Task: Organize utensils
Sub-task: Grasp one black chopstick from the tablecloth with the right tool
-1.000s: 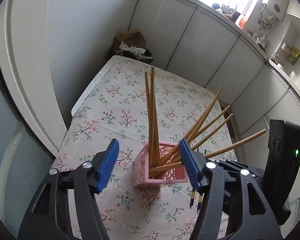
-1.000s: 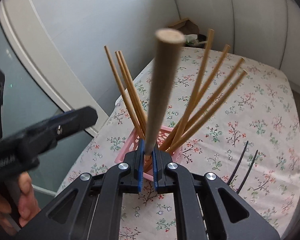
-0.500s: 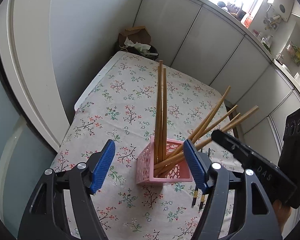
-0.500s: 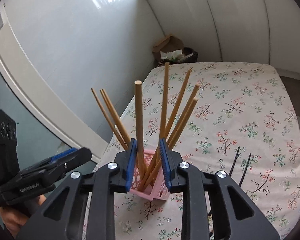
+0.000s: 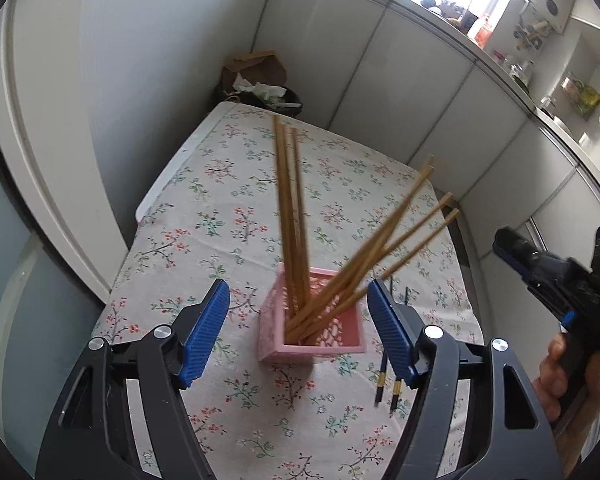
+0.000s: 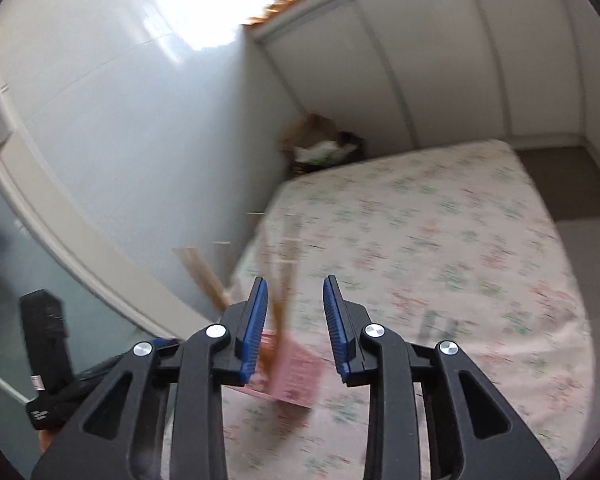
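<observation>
Chopsticks [image 5: 296, 216] are standing in pink basket [image 5: 316, 344] on bench [image 5: 228, 208]; black pair [image 5: 388, 388] is lying beside it. Left tool [image 5: 298, 332] is gaping wide w/ nothing held; right tool [image 6: 296, 328] is open too, empty.

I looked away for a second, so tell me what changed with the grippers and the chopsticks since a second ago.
The right gripper let go of the wooden chopstick it was clamping, opened and pulled back; that stick now stands with the others in the pink basket. The left gripper stayed open around the basket, and the black chopsticks still lie on the tablecloth.
</observation>
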`<state>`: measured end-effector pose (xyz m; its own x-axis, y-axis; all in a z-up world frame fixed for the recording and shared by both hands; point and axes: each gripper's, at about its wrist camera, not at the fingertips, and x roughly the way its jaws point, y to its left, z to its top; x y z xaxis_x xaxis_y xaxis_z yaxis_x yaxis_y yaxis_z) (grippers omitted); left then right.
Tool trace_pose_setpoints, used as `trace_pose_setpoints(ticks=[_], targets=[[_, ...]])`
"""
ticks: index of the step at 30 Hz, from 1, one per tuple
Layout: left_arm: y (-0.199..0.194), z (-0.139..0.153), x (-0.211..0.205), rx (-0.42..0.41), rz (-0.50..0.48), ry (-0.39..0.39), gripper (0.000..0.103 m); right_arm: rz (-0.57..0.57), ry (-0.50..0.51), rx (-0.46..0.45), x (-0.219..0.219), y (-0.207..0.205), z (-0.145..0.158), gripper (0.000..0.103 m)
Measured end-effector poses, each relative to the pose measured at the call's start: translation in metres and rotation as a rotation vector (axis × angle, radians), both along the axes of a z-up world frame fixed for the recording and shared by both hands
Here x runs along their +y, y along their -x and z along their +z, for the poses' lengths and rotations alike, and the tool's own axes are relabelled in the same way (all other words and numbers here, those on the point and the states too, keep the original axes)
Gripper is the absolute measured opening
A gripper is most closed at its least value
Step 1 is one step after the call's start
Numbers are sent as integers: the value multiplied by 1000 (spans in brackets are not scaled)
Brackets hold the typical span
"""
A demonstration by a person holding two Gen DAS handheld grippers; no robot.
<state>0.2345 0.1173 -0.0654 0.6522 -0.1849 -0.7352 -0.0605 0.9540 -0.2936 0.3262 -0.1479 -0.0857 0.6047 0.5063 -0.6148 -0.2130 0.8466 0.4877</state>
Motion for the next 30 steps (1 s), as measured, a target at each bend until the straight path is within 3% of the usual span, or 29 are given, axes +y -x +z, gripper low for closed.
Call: trace_pose_setpoints(ticks=[4,9,14,20,22,24,30], targets=[[5,2,-28,-12,-60,-32,68,-52,95,194,-23,-13,-49,32],[9,-6,-63,8,-111,-75,68,-40,113,324,-31,-20,-86,29],[10,-19,-93,47,-139,-117,68,-19,145,390,-17,-20,-114,28],[11,-21,-95,57,-135,-122,68,0,241,428,7,-41,-147,26],[11,-22,-93,57,-131,-122,68,3,277,427,13,-47,-155,22],[11,-22,-94,61,-131,-119,68,6,339,404,19,-49,-155,11],[10,-21,-107,66,-164,-113,68,-20,247,440,-5,-45,-150,6]])
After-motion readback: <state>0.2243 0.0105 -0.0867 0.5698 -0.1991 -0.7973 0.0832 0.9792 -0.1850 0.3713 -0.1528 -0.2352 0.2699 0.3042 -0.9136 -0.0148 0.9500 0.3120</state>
